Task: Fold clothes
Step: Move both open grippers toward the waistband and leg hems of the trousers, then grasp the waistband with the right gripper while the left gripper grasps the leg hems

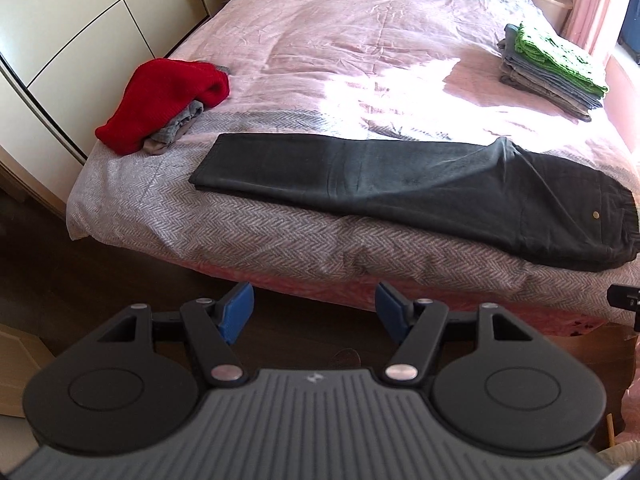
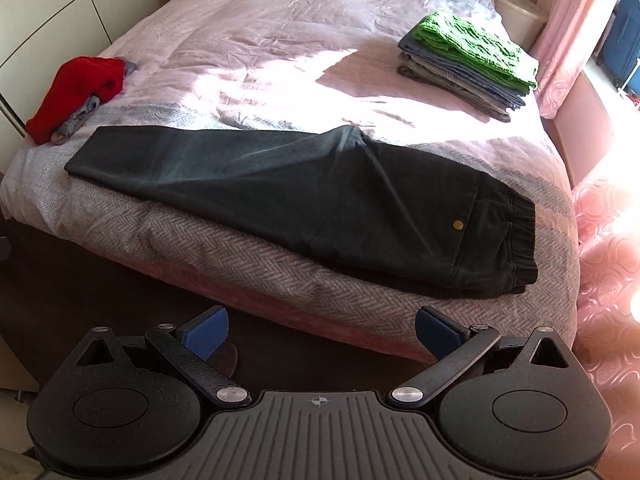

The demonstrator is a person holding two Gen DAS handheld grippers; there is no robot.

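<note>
I stand at the foot of a bed (image 1: 280,236) w/ a cover that is grey herringbone weave near me and pale pink, wrinkled cloth further back. Strong sun falls on the middle and right side, so the cloth looks almost white there. On the left is a cream wardrobe (image 1: 60,40) w/ dark lines between the panels; on the right a pink curtain (image 2: 576,32) w/ a shiny swirl pattern. The floor (image 1: 100,300) under the bed edge is dark wood.

The dark trousers (image 2: 320,200) lie flat across the near edge of the bed, folded lengthwise, legs to the left, elastic waistband to the right w/ one small brass button. The fabric is matte, dark grey-green.

At the left edge is a loose heap: a red knit (image 1: 164,96) over some grey clothes. At the far right is a neat stack of folded clothes (image 2: 468,72), grey and blue denim layers w/ a green chunky knit on top.

My left tongs (image 1: 316,312) hang wide apart and empty, in front of the bed edge, not touching the trousers. My right tongs (image 2: 322,334) are the same: blue ribbed pads spread, nothing between.
</note>
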